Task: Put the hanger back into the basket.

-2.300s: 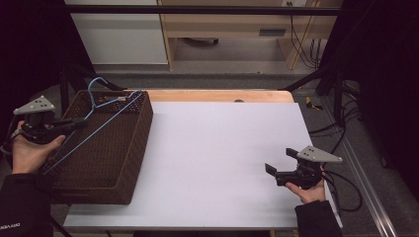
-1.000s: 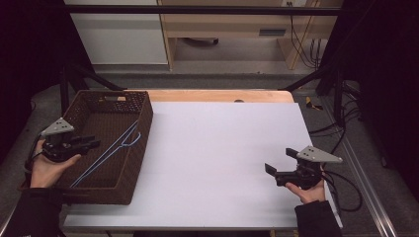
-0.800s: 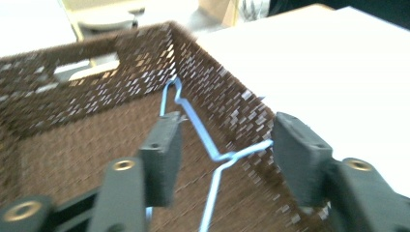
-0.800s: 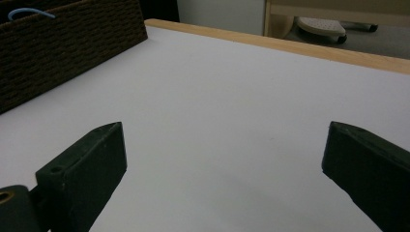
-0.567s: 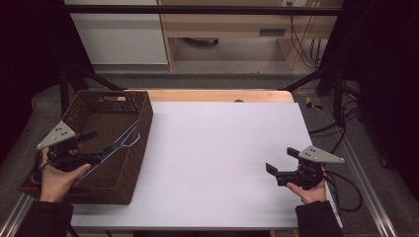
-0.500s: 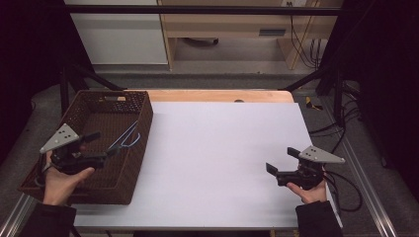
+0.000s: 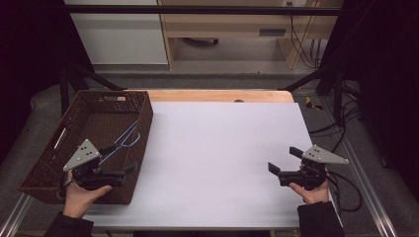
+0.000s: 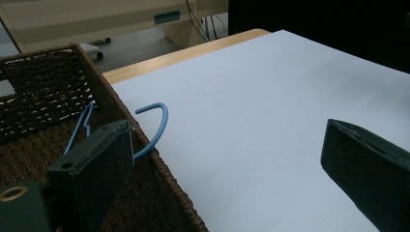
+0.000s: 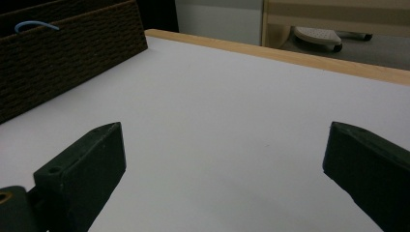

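Having just spread its jaws wide, my left tool (image 7: 118,160) has let go of the hanger (image 7: 124,140), which now lies in the basket (image 7: 49,163), long axis running 7 to 1 o'clock. Its hook (image 8: 157,126) pokes over the rim in the left gripper view. My right tool (image 7: 281,162) stays open, empty above the worktop (image 7: 222,148).

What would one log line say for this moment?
left gripper: open, jaws just opened, nothing between | blue hanger: in wicker basket, hook over rim | right gripper: open, over white table
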The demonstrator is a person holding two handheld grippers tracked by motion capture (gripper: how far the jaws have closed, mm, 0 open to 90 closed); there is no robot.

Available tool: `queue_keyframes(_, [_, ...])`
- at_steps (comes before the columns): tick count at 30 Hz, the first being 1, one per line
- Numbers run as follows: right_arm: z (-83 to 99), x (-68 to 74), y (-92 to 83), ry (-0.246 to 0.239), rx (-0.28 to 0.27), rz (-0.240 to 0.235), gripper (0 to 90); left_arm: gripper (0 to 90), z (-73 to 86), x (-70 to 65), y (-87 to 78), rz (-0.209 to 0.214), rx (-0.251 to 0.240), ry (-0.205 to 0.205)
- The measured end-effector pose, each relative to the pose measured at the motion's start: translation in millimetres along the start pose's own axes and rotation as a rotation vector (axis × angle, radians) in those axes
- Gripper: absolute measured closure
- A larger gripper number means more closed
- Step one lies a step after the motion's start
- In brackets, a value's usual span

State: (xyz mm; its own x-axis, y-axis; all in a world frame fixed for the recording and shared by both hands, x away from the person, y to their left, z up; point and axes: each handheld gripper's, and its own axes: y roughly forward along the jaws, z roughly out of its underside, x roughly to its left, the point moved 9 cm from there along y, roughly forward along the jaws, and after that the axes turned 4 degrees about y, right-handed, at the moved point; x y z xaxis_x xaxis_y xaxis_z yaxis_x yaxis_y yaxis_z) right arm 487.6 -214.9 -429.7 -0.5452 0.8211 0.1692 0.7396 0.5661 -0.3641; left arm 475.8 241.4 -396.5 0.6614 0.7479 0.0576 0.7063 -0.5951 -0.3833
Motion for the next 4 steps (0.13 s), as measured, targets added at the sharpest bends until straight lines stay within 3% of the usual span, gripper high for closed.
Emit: queue_keyframes(4, [-1.1, -0.2, -1.8, 0.002, -0.006, 0.001, 1.8, 4.5, 6.3, -2.9, 2.4, 0.003, 0.002, 0.000])
